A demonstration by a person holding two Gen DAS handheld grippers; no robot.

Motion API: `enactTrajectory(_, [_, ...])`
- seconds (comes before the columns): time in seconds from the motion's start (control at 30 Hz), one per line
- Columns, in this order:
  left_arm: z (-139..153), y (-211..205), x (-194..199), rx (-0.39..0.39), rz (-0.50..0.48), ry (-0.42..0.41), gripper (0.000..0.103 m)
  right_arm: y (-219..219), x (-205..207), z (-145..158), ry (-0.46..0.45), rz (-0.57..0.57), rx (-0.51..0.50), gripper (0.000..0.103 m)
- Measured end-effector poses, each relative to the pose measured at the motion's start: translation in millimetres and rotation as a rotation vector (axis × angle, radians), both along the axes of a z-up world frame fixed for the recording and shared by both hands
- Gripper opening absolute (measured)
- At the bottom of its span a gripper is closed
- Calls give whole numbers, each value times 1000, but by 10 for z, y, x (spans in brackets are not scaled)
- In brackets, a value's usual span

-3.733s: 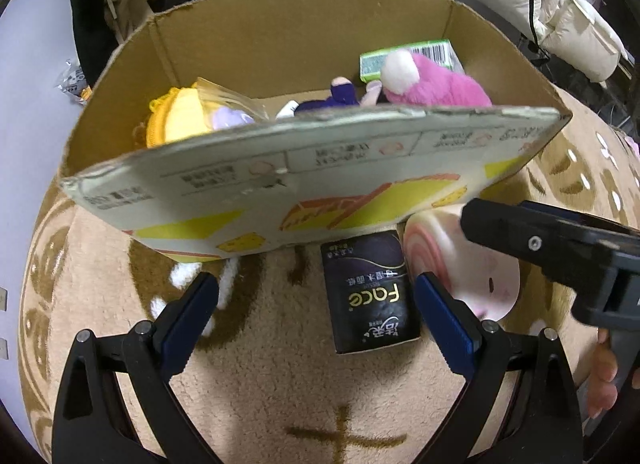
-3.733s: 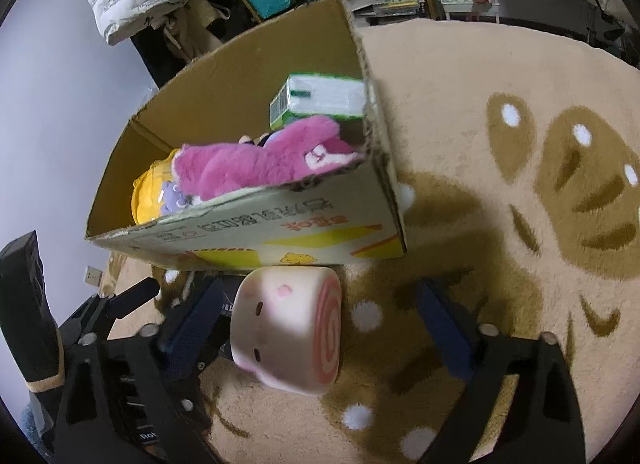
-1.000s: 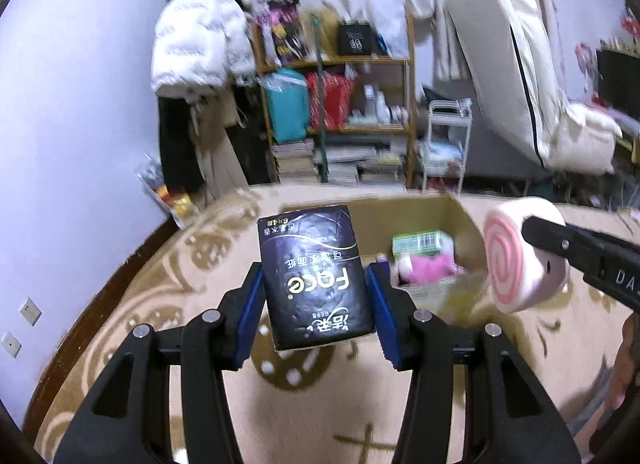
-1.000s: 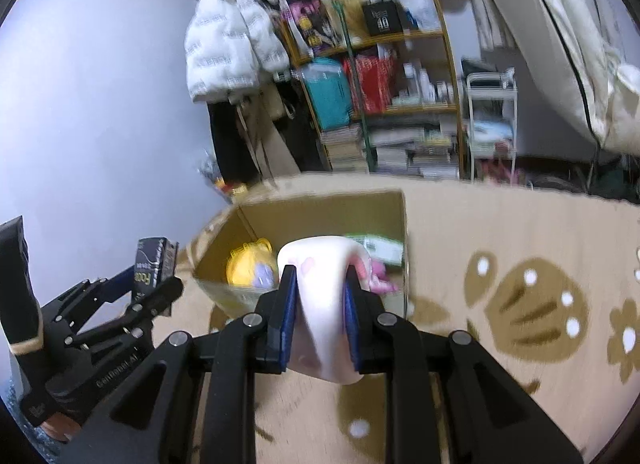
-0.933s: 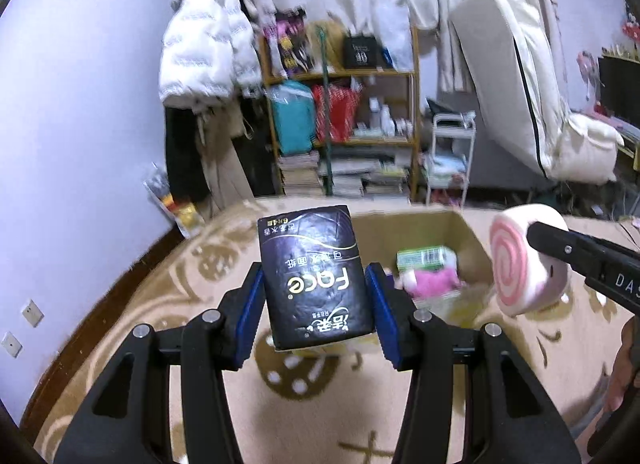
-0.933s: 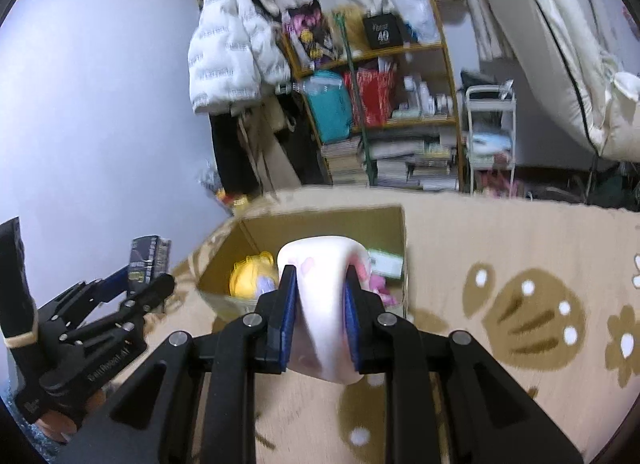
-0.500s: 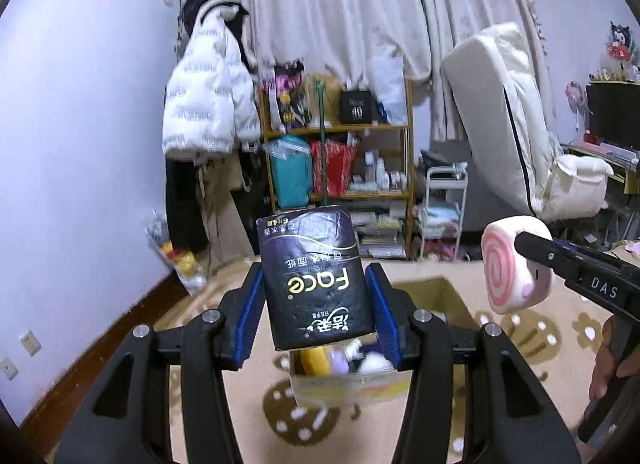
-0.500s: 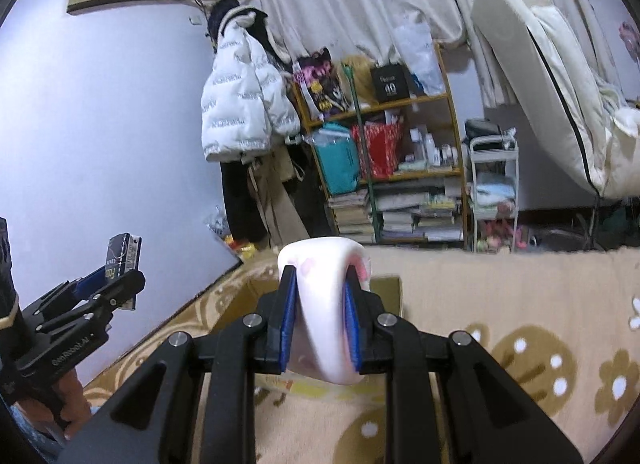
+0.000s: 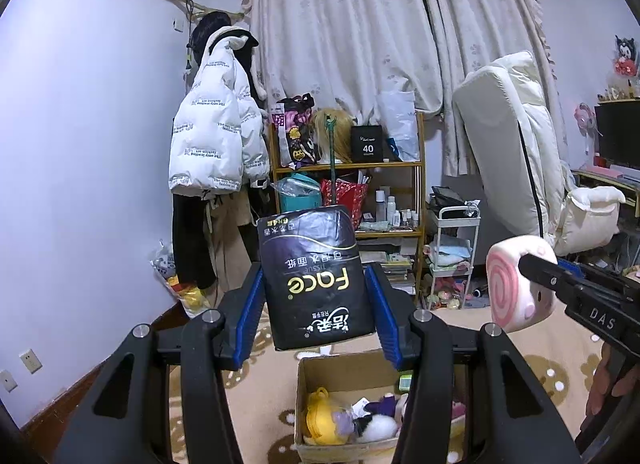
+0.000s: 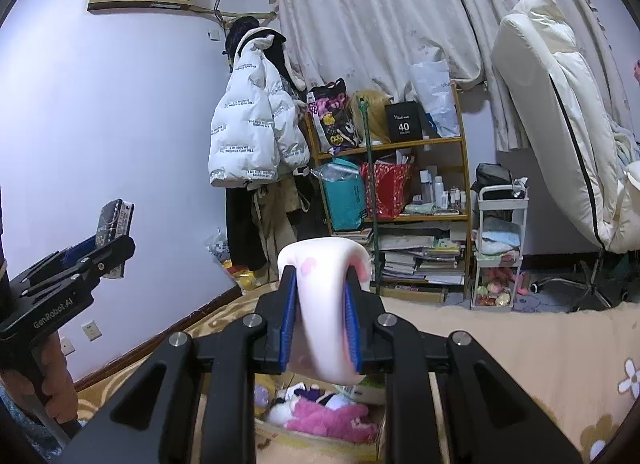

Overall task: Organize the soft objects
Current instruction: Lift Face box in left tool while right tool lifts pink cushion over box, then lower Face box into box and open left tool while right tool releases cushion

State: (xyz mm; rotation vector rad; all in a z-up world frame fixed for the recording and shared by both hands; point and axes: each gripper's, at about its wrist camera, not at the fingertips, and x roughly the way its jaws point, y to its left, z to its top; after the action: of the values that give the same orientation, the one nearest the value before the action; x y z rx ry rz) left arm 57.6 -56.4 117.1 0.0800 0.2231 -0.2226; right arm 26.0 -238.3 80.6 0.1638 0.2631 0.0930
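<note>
My left gripper (image 9: 316, 304) is shut on a black tissue pack (image 9: 316, 280) with "Face" printed on it, held high above the floor. My right gripper (image 10: 320, 320) is shut on a pink-and-white roll-cake plush (image 10: 324, 304), squeezed between the blue pads. That plush (image 9: 516, 284) also shows at the right of the left wrist view, and the tissue pack (image 10: 114, 224) at the left of the right wrist view. Far below sits an open cardboard box (image 9: 308, 376) holding a yellow plush (image 9: 320, 418), a pink plush (image 10: 328, 418) and other soft toys.
A beige patterned rug (image 10: 540, 352) covers the floor. Behind the box stand a wooden shelf (image 9: 416, 192) full of bags and books, a white cart (image 9: 452, 256), a hanging white puffer jacket (image 9: 216, 144) and an upright mattress (image 9: 516, 152). A hand (image 10: 52, 376) grips the left tool.
Both grippers have risen well above the box with their loads still held, and tilted up toward level. The box has slid to the bottom of both views.
</note>
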Motion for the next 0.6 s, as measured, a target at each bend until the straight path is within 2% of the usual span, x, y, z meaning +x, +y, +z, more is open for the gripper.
enactTrajectory(0.23, [-253, 8, 171, 22, 18, 36, 49, 29, 106, -96, -28, 11, -11, 24])
enactTrajectory(0.6, [-819, -37, 482, 46, 3, 160, 49, 23, 389, -557, 90, 40, 13, 25])
